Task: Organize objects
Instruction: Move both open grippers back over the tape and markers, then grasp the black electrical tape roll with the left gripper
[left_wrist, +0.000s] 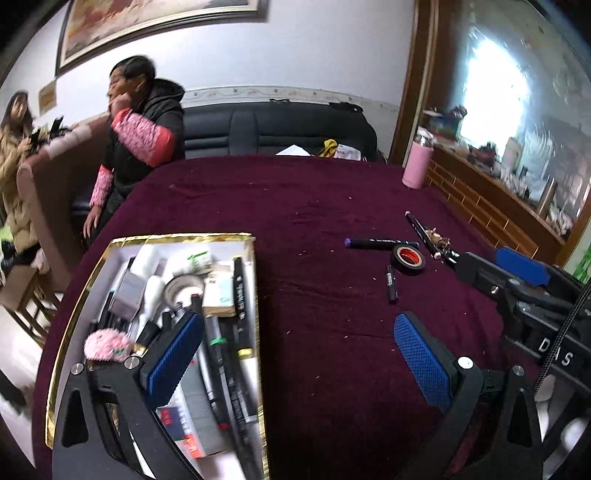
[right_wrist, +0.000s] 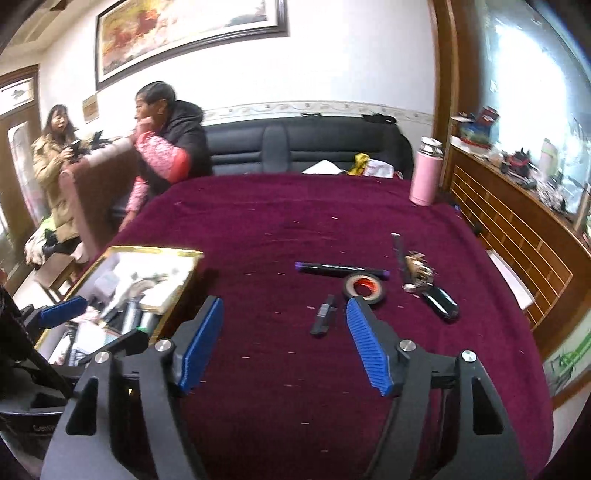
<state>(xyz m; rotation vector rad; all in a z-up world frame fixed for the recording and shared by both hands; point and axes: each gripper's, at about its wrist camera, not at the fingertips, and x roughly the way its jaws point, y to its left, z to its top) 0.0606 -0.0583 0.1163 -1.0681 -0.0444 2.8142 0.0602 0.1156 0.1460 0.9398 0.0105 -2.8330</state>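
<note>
The gold-rimmed box (left_wrist: 243, 236) sits on the left part of the worktop (left_wrist: 314, 206), which is covered in a maroon cloth. The box is crowded — black marker pens, a roll of pale tape (left_wrist: 183, 287), small cartons, white tubes and a pink fluffy item (left_wrist: 105, 343) lie packed together inside. Print on the cartons is too blurred to read.

Left tongs (left_wrist: 299, 354): spread wide, nothing between the blue pads. The left pad (left_wrist: 173, 356) hangs over the box contents; the right pad is over bare cloth.

Right tongs (right_wrist: 284, 343): also spread wide and empty, over bare cloth to the right of the box.

Loose items lie ahead of the right tongs. A short black marker (right_wrist: 324, 315) lies just ahead of the gap between the pads, apart from both. A black tape roll with a red core (right_wrist: 365, 287) sits just beyond the right pad tip. A purple-capped marker (right_wrist: 341, 269) lies crosswise behind the roll, touching or nearly so. Further right — a black pen (right_wrist: 441, 297) and a small brass-coloured cluster (right_wrist: 417, 267).

A pink flask (right_wrist: 424, 173) stands upright at the far right edge of the worktop. The letters "DAS" appear on the right tool's body in the left wrist view.
</note>
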